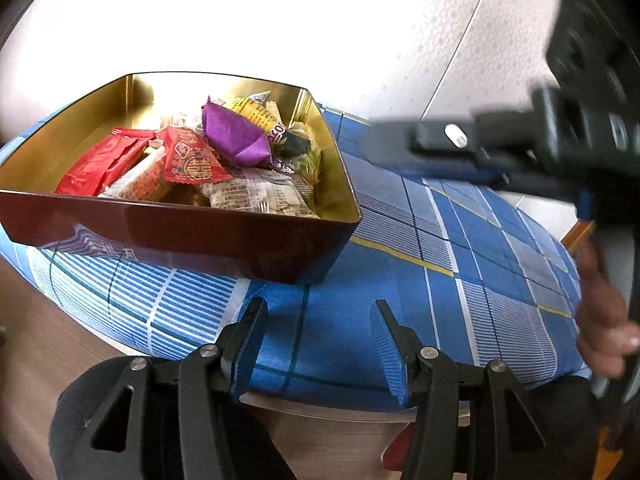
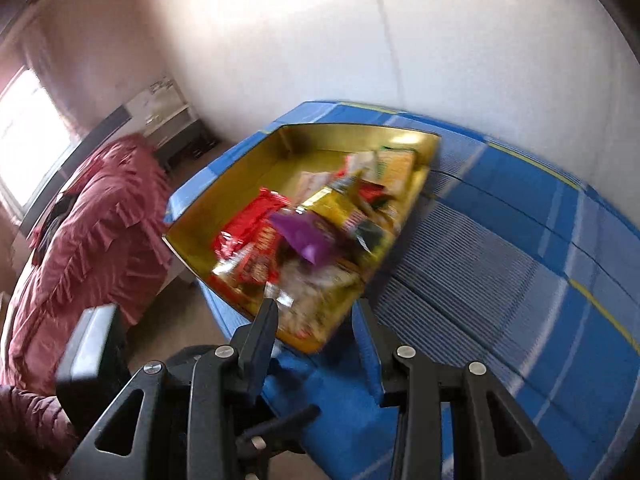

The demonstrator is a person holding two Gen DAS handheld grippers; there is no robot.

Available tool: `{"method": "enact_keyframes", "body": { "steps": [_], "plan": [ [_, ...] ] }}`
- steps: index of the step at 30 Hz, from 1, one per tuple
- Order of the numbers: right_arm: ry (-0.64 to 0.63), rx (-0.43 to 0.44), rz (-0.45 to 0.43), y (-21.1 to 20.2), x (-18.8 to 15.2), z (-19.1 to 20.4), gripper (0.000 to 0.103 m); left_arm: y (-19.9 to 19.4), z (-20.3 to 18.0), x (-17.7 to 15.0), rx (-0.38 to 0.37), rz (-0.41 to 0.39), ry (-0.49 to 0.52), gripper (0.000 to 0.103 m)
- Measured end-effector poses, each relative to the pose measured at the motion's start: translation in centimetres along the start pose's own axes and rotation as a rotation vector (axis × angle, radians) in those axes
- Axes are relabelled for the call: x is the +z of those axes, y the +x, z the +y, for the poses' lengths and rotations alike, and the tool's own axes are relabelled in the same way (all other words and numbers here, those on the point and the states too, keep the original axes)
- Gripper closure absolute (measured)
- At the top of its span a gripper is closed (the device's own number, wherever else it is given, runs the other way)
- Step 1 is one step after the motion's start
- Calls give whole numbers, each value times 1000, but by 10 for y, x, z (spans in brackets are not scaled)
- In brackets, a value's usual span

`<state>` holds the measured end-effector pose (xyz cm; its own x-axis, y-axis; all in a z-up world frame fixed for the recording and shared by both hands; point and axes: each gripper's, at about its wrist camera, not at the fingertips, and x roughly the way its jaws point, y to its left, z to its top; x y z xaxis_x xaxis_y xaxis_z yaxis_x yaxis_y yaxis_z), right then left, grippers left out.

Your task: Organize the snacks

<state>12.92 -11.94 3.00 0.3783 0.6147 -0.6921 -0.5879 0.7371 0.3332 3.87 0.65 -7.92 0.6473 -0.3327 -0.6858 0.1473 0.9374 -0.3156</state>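
The snacks (image 1: pixel 224 160) are lying piled in the gold-lined tin (image 1: pixel 192 236), which is sitting on the blue checked bench (image 1: pixel 400 280), likely for sorting. The left gripper (image 1: pixel 318 344) is hovering just before the tin, tilted downward, jaws parted and empty. The right gripper (image 2: pixel 316 332) is pointing down at the tin, narrowly parted and also holding nothing.

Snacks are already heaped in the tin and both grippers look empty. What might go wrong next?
1. The tin sits near the edge of the cloth-covered table; a nudge might tip it off.
2. The purple packet rides on top of the pile and may slide out.
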Motion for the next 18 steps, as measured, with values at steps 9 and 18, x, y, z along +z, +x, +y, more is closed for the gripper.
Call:
{"method": "enact_keyframes", "body": {
  "steps": [9, 18],
  "plan": [
    [81, -214, -97, -28, -49, -17, 64, 3, -9, 1, 92, 5, 27, 49],
    [147, -400, -187, -46, -74, -23, 64, -21, -26, 1, 226, -57, 105, 47]
  ]
}}
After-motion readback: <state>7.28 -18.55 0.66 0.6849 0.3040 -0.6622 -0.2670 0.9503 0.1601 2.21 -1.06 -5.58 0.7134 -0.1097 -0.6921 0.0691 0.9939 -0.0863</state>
